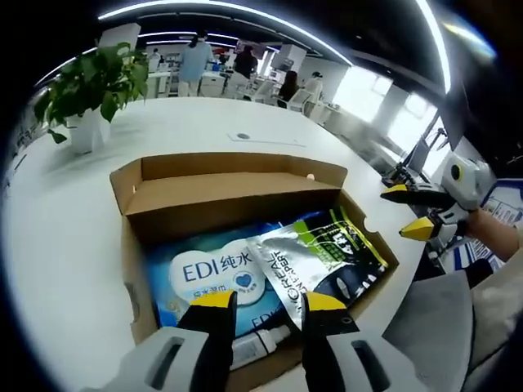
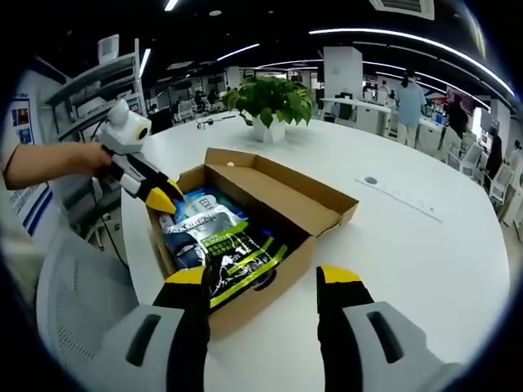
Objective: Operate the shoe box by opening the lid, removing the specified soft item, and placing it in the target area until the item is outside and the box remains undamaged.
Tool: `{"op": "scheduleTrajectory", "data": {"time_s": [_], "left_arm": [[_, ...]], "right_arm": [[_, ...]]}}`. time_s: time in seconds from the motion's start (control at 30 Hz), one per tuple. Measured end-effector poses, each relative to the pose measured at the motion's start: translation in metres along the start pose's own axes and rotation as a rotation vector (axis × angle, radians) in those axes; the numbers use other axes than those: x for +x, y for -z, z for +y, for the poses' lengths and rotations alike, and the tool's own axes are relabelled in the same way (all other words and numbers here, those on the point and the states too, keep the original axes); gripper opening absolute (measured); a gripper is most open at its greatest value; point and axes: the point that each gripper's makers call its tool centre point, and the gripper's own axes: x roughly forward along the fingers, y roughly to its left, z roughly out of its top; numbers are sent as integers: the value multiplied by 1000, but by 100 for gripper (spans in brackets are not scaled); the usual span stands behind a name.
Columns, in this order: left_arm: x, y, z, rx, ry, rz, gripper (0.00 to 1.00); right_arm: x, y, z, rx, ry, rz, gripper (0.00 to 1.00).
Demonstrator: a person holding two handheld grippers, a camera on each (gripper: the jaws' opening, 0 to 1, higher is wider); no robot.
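Open brown cardboard shoe box (image 1: 237,192) on the white round table (image 2: 425,245) holds a blue EDI wet-wipes pack (image 1: 208,278) and a silver-black-green foil pouch (image 1: 323,257) lying on it. Left gripper view adds a small white bottle (image 1: 257,347) at the box's near wall. Left gripper (image 1: 263,302) hovers at that wall — jaws parted, empty; right gripper (image 2: 263,278) beside the box, agape, empty.

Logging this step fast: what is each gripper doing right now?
Left gripper: open, holding nothing, above the box.
Right gripper: open, holding nothing.
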Motion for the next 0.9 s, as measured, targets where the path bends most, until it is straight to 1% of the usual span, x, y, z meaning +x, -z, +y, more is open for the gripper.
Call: {"op": "scheduleTrajectory", "data": {"time_s": [0.1, 0.33, 0.47, 0.53, 0.57, 0.63, 0.67, 0.73, 0.83, 0.9], "left_arm": [[5, 2, -3, -15, 16, 11, 31], [17, 4, -12, -80, 71, 29, 30], [21, 4, -17, -122, 99, 34, 27], [24, 6, -20, -152, 106, 53, 24], [24, 6, -20, -155, 108, 58, 22], [27, 8, -22, -146, 101, 68, 22], [28, 9, -22, -155, 105, 79, 22], [29, 11, -22, -183, 112, 84, 22], [29, 13, -22, -245, 123, 80, 18], [28, 13, -21, -235, 118, 74, 11]], "right_arm": [[-1, 2, 3, 5, -3, 3, 49], [-1, 4, 9, 12, -10, 5, 49], [0, 6, 14, 18, -17, 6, 48], [0, 7, 16, 23, -19, 7, 48], [0, 7, 17, 24, -20, 7, 48], [1, 9, 18, 35, -19, 7, 48], [2, 10, 19, 45, -23, 8, 48], [2, 12, 21, 50, -25, 10, 48], [3, 13, 23, 57, -27, 13, 47], [3, 14, 25, 67, -30, 13, 46]]}}
